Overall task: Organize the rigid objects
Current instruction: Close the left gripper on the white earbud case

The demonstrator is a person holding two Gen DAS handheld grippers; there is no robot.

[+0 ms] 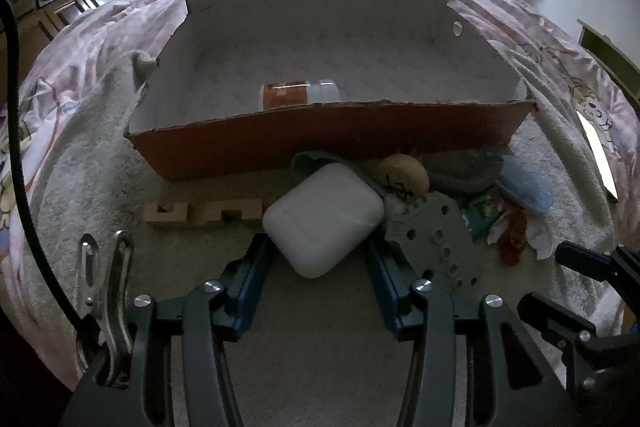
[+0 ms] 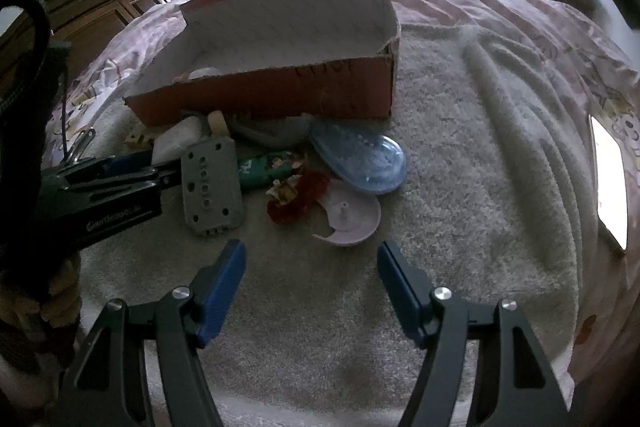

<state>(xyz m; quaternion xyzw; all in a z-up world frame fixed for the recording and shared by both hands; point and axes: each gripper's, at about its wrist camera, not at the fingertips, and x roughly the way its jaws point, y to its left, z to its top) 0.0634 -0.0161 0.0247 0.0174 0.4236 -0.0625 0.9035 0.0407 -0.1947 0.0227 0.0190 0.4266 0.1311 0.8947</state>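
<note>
A white rounded case (image 1: 324, 219) sits between the blue pads of my left gripper (image 1: 318, 245), which is shut on it just in front of the brown cardboard box (image 1: 320, 105). The right wrist view shows the same case (image 2: 176, 141) at the left, held in the left gripper (image 2: 160, 163). A bottle with an orange label (image 1: 296, 93) lies inside the box. My right gripper (image 2: 312, 259) hangs open over bare blanket, nothing between its fingers. Beyond it lie a grey plate with holes (image 2: 210, 187), a pink dish (image 2: 352, 215) and a clear blue lid (image 2: 360, 159).
All of this lies on a bed with a pale fleece blanket (image 2: 460, 167). A wooden block (image 1: 204, 213), a round wooden piece (image 1: 402, 177), a grey bowl (image 1: 460, 169), a green packet (image 2: 264, 167) and a red item (image 2: 296, 197) crowd the box front. A metal clip (image 1: 104, 279) lies at the left.
</note>
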